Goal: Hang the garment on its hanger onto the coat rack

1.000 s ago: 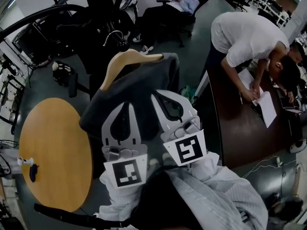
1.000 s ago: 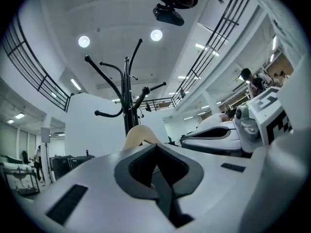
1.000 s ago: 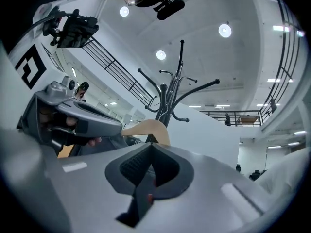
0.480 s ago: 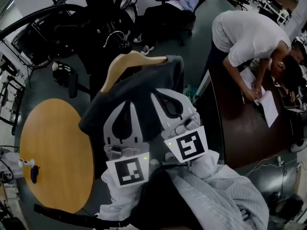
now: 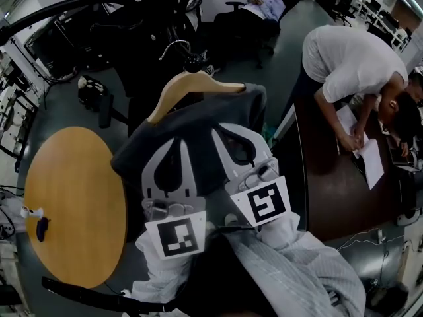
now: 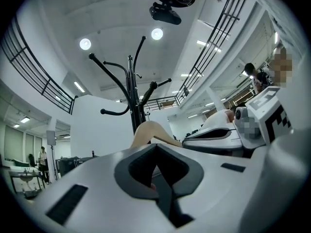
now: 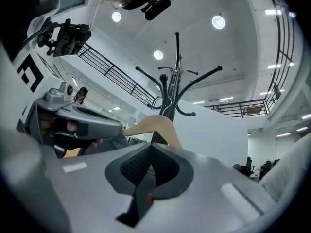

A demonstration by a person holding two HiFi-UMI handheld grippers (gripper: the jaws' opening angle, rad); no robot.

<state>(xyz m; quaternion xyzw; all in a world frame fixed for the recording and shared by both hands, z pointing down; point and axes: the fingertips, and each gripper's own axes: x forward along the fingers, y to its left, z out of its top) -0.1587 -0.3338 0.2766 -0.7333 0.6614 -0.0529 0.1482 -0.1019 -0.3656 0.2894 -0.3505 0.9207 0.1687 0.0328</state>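
A wooden hanger carries a dark grey garment, held up in the air. My left gripper and right gripper sit side by side under it, both shut on the garment's cloth below the hanger's shoulders. The black coat rack stands just beyond the hanger, its knob right behind the hanger's top. In the left gripper view the coat rack rises above the hanger and shut jaws. The right gripper view shows the same coat rack, hanger and shut jaws.
A round wooden table lies low at the left. At the right a person in a white shirt leans over a dark desk. Office chairs and another person fill the back. A black curved bar arcs at the upper left.
Both grippers have carried the hanger and garment a little forward toward the coat rack; the rack's knob now sits directly behind the hanger's top. Both stay shut.
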